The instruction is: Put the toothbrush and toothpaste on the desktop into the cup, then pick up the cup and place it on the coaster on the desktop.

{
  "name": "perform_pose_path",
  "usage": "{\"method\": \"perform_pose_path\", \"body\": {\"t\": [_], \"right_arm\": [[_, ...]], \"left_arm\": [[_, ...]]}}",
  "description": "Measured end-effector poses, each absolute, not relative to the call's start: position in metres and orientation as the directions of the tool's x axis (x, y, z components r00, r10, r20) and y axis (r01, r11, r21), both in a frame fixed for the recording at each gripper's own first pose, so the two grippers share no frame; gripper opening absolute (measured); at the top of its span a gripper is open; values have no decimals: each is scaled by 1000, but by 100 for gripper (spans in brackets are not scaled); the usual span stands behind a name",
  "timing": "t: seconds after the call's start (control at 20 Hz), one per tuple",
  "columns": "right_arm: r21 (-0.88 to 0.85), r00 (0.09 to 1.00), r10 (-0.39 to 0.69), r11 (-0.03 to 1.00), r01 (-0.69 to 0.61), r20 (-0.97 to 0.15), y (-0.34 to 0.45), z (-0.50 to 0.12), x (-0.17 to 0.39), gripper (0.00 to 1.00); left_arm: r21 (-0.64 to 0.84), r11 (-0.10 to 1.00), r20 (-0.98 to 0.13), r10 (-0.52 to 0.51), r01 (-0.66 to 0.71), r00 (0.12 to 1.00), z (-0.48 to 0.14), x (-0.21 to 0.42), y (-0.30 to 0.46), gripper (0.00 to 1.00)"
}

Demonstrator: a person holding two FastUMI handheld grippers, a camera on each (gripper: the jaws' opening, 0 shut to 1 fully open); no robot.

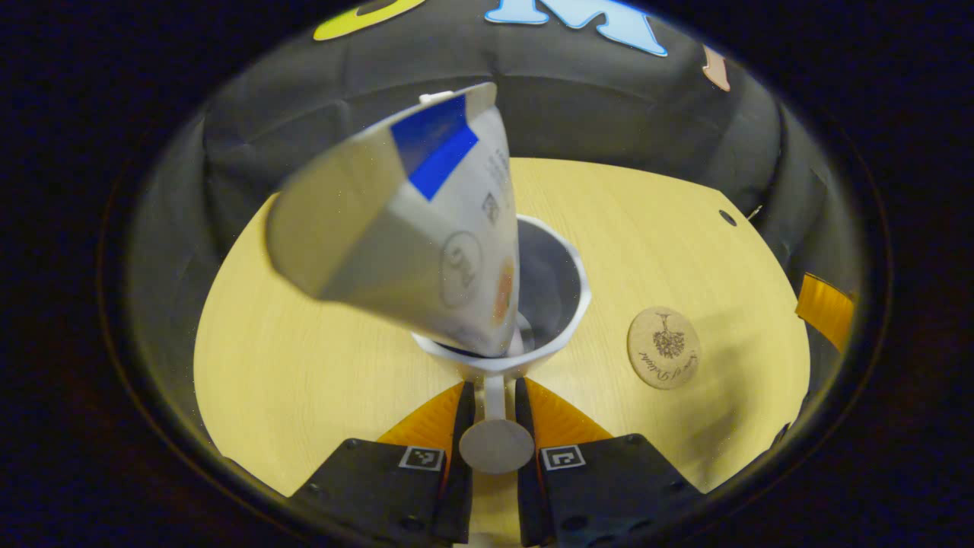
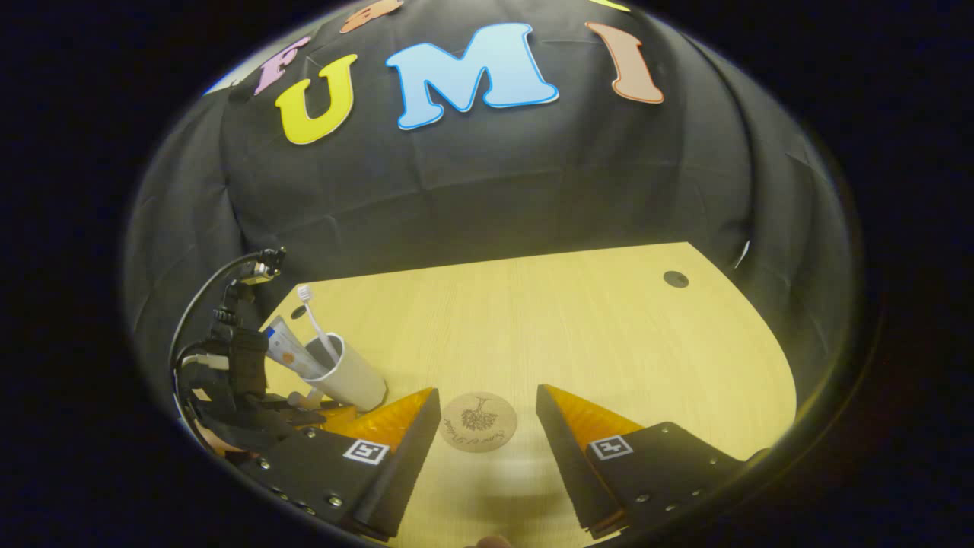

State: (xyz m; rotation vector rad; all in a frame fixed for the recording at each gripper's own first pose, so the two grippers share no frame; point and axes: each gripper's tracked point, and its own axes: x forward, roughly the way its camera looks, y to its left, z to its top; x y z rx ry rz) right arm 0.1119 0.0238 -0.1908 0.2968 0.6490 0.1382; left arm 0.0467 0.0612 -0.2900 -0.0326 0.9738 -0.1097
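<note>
A white cup (image 1: 559,304) stands on the wooden desktop, close in front of my left gripper (image 1: 494,392). A white and blue toothpaste tube (image 1: 426,228) leans in it, cap end down. The left fingers (image 1: 464,415) are shut on the cup's white handle (image 1: 494,399). In the right gripper view the cup (image 2: 354,377) holds the tube (image 2: 285,348) and a white toothbrush (image 2: 313,320), with the left gripper (image 2: 304,403) pressed against its near side. The round cork coaster (image 1: 663,348) lies to the cup's right. My right gripper (image 2: 487,392) hangs open just above the coaster (image 2: 478,421).
The light wooden desktop (image 2: 571,327) runs back to the black cloth wall. A small dark hole (image 2: 675,278) sits near its far right corner. An orange finger of the right gripper (image 1: 825,308) pokes in at the right edge of the left gripper view.
</note>
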Motion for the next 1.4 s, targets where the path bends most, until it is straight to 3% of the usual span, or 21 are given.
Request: {"method": "perform_pose_path", "body": {"t": [0.55, 1.4], "right_arm": [[319, 805, 166, 947, 31, -570, -35, -193, 98, 80], [358, 783, 166, 931, 77, -599, -79, -207, 85, 81]], "left_arm": [[-147, 967, -810, -238, 209, 537, -287, 49, -43, 32], [-121, 969, -845, -215, 217, 490, -326, 51, -81, 32]]}}
